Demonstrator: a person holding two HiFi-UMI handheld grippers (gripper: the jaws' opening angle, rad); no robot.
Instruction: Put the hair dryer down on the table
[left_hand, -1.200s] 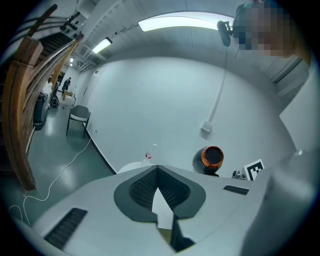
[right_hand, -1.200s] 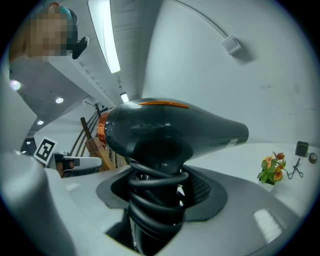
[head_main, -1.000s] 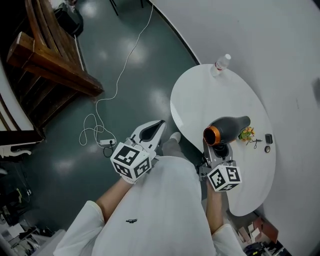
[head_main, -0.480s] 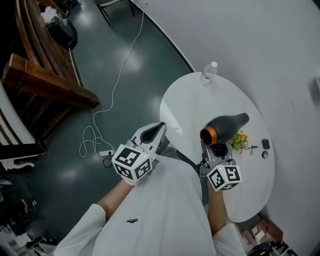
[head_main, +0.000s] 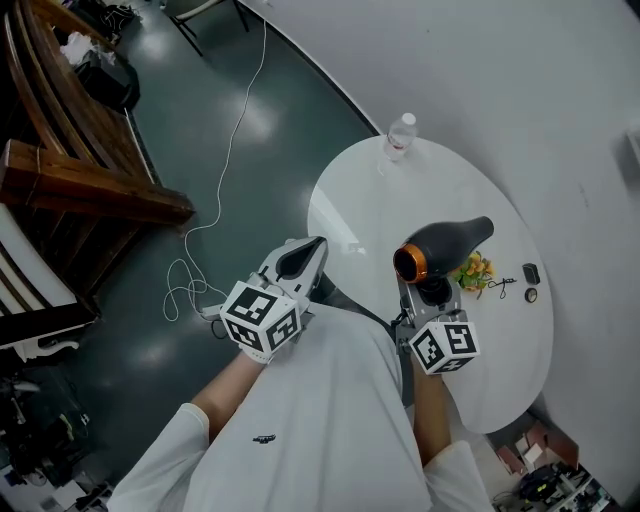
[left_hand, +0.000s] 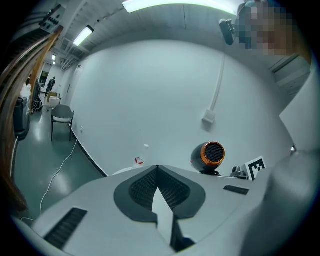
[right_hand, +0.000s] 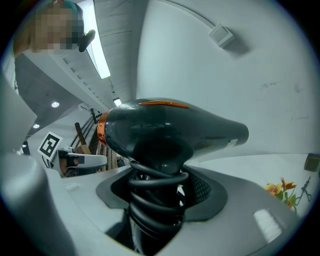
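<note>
A dark grey hair dryer (head_main: 445, 247) with an orange ring at its back end is held up above the round white table (head_main: 370, 205). My right gripper (head_main: 428, 298) is shut on its handle, which has the black cord wound round it (right_hand: 159, 200). The dryer body (right_hand: 170, 131) fills the right gripper view, nozzle pointing right. My left gripper (head_main: 300, 258) hangs off the table's left edge, over the floor, with its jaws shut and nothing between them (left_hand: 158, 172). The left gripper view shows the dryer's orange back end (left_hand: 209, 156) in the distance.
A clear water bottle (head_main: 398, 134) stands at the table's far edge. Small yellow flowers (head_main: 472, 270), a thin black item (head_main: 504, 283) and two small dark objects (head_main: 530, 273) lie on the table's right side. A white cable (head_main: 225, 170) runs across the dark floor. Wooden furniture (head_main: 90, 170) stands at left.
The view has shifted, so the table now sits further left and lower in frame. The right gripper still holds the dryer upright over the table. The left gripper stays beside the table.
</note>
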